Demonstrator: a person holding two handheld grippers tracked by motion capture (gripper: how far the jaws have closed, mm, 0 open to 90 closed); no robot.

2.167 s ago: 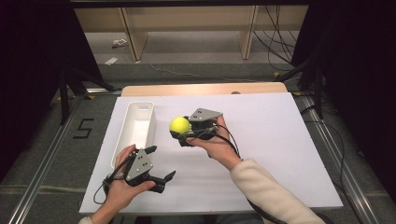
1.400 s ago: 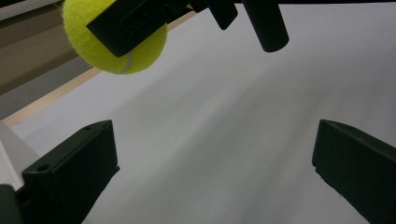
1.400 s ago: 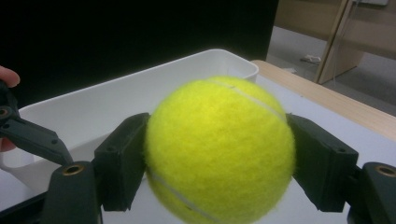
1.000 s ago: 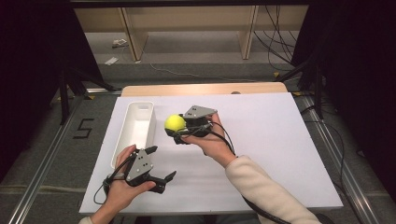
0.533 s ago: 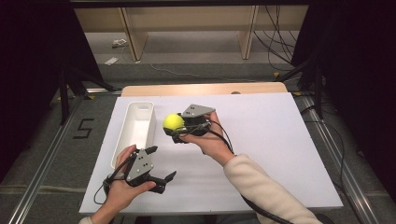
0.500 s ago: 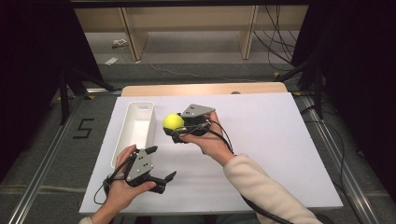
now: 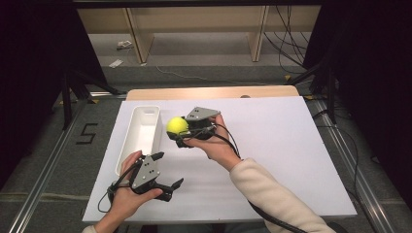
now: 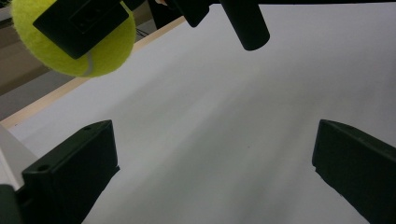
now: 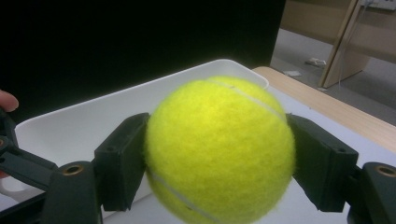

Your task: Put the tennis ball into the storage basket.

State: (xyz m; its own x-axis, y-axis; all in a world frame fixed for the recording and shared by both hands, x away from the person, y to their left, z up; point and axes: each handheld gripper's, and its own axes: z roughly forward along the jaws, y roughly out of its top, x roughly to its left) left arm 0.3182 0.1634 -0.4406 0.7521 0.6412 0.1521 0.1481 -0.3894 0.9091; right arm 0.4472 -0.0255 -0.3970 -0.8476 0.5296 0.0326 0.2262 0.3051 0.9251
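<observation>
My right gripper (image 7: 179,133) is pinching the fuzzy yellow-green tennis ball (image 7: 177,125), one black jaw on each side, held in the air just beside the right wall of the long white plastic tray (image 7: 156,127) on the white table sheet (image 7: 291,145). In the right gripper view the ball (image 9: 219,149) sits squarely between both pads, with the tray's (image 9: 84,121) open inside behind it, so I read this as carrying the ball over for a drop into the tray. My left gripper (image 7: 167,187) rests low near the front edge of the sheet, jaws spread wide with nothing between them; its own view shows the ball (image 8: 74,39) up top left and bare sheet between its jaws. Risks, as I judge them: the ball is not over the tray yet, so releasing now would put it on the sheet, where it would roll, maybe off the table. The tray is narrow, so an off-centre release could clip the rim and bounce out. Felt is springy, so a drop from height could hop back out too. The tray looks light, and bumping its wall with the right jaws could shove it sideways. The left gripper sits close to the tray's near end, so I'd keep clear of it.
</observation>
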